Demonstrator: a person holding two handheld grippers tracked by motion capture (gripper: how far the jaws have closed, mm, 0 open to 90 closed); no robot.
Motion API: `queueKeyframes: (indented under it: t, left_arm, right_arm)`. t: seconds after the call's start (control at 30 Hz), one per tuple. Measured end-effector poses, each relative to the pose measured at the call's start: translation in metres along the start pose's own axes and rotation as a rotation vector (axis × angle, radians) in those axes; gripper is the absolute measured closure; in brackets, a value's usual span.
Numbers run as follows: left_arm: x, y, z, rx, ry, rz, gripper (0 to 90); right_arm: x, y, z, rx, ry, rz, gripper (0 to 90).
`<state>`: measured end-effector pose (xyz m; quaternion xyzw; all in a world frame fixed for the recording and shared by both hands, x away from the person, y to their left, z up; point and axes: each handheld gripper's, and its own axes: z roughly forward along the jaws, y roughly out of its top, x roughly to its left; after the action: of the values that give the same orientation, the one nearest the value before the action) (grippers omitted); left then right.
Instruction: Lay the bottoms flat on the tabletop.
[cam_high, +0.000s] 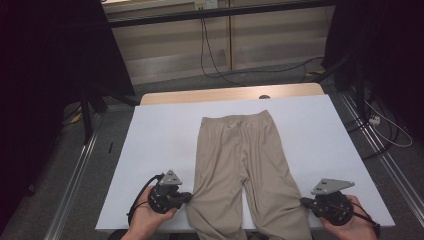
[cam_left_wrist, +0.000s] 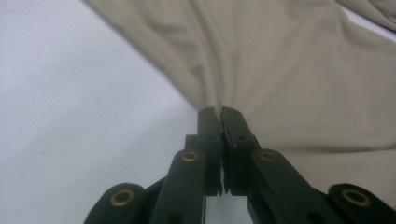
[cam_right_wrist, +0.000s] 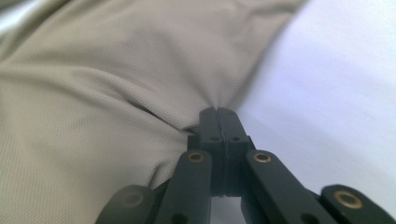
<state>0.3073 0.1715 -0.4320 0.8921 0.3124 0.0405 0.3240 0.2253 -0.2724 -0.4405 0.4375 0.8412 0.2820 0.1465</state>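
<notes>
Both tongs, left (cam_high: 189, 198) and right (cam_high: 303, 201), are clenching beige trousers' (cam_high: 244, 160) outer leg edges at 7 and 5 o'clock; thin pinches risking fabric slipping out when lifting.

One pair of beige trousers (cam_high: 245, 165), two legs, spread flat on one white table cover (cam_high: 160, 140). Two handheld grippers: the left gripper (cam_high: 191, 197) at the outer edge of the left leg, the right gripper (cam_high: 302, 201) at the outer edge of the right leg, each with two black jaws closed on a pinch of the cloth. Two hands, one behind each gripper. One wooden table edge (cam_high: 200, 95) beyond the waistband. One black cable (cam_high: 210, 55) hanging beyond the table.
</notes>
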Motion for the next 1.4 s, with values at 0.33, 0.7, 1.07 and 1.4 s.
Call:
queueKeyframes:
  t: [0.33,0.7,1.07,1.4]
  left_arm:
    - [-0.004,0.004,0.001,-0.061,-0.007,0.025,63.3]
    - [-0.015,0.003,0.011,-0.064,-0.031,0.060,64.1]
    - [-0.033,0.004,0.011,-0.083,-0.088,0.129,72.9]
    - [-0.057,0.001,0.025,-0.018,-0.138,0.234,65.8]
  right_arm:
    - [-0.003,0.005,-0.015,-0.099,0.016,0.046,67.6]
    - [0.065,0.051,0.035,-0.076,0.286,-0.101,77.1]
    - [0.087,0.055,0.051,-0.052,0.315,-0.147,88.8]
    - [0.097,0.062,0.059,-0.076,0.348,-0.102,82.8]
